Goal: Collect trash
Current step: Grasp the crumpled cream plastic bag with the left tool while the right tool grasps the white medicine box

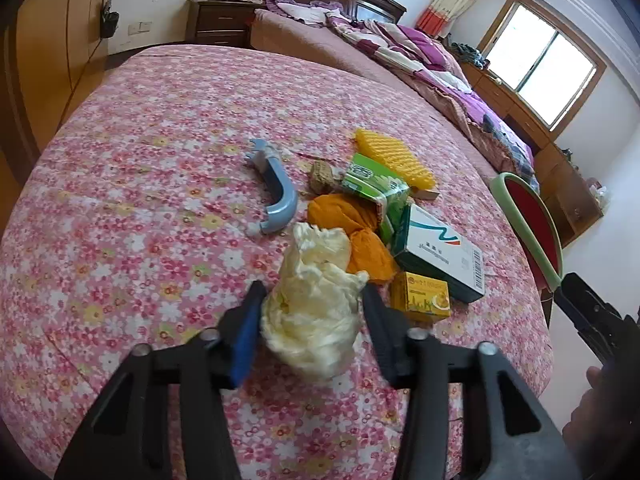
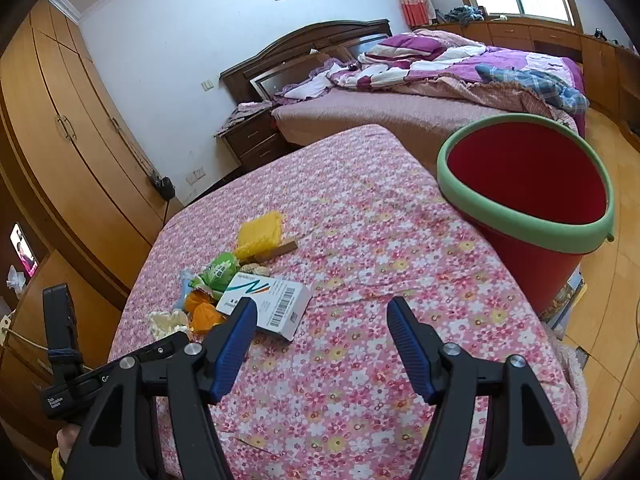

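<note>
My left gripper [image 1: 314, 296] is shut on a crumpled cream wrapper [image 1: 316, 312], held just over the floral tablecloth [image 1: 140, 184]. Beyond it lies a trash pile: orange wrappers [image 1: 352, 228], a white and green box [image 1: 436, 256], a small yellow box [image 1: 420, 298], a green pack [image 1: 376, 186], a yellow mesh [image 1: 394, 156] and a blue plastic handle [image 1: 276, 192]. My right gripper [image 2: 322, 312] is open and empty above the cloth, right of the pile [image 2: 264, 300]. The red bucket with a green rim [image 2: 532, 200] stands at the table's right edge.
A bed with purple bedding [image 2: 440, 80] stands behind the table. Wooden wardrobes [image 2: 60, 140] line the left wall and a nightstand [image 2: 252, 140] sits by the bed. Wooden floor [image 2: 608, 280] lies to the right past the bucket.
</note>
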`<state>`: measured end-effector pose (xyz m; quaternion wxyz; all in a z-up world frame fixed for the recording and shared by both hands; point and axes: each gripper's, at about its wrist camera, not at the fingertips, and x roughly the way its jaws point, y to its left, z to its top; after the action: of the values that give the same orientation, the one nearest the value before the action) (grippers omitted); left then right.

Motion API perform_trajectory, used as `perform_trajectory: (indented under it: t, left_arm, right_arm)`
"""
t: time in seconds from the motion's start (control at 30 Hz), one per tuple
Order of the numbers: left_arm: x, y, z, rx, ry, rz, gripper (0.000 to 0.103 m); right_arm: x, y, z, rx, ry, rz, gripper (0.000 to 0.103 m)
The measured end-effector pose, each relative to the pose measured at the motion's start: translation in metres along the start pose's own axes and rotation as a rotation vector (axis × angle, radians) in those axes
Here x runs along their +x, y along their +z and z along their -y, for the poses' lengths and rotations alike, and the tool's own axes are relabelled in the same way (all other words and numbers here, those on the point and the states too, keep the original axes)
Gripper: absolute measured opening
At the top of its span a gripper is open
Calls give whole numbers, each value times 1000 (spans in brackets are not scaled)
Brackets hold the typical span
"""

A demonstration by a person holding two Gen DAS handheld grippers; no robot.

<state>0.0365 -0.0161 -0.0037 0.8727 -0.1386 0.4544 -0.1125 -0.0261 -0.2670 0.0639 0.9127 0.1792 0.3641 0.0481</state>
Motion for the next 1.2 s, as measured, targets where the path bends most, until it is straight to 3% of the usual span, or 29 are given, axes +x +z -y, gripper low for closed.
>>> perform_trajectory:
  t: [0.07,0.17,0.43,0.6,1.07,1.2]
  left_arm:
    - [1,-1,1,1,-14,-4,32]
    - [1,-3,1,0,-30,5,27]
    - [-18,2,-11,-25,-31,68,27]
    - [-28,9,-20,-32,-5,111,27]
    - [-34,10,-43,-84,-13,126,27]
    - [-35,9,-46,-91,-16,125,27]
  right_arm:
    - [4,-1,-1,-2,1,-13,70]
    - [14,-4,-1,-11,-6,-39,70]
    - [55,-12,-8,-110,-53,-146,70]
    - [68,-16,-22,-207,-102,-155,70]
    - [90,-38,-85,-430,-36,-209,78]
    - [90,-36,-86,-426,-20,-209,79]
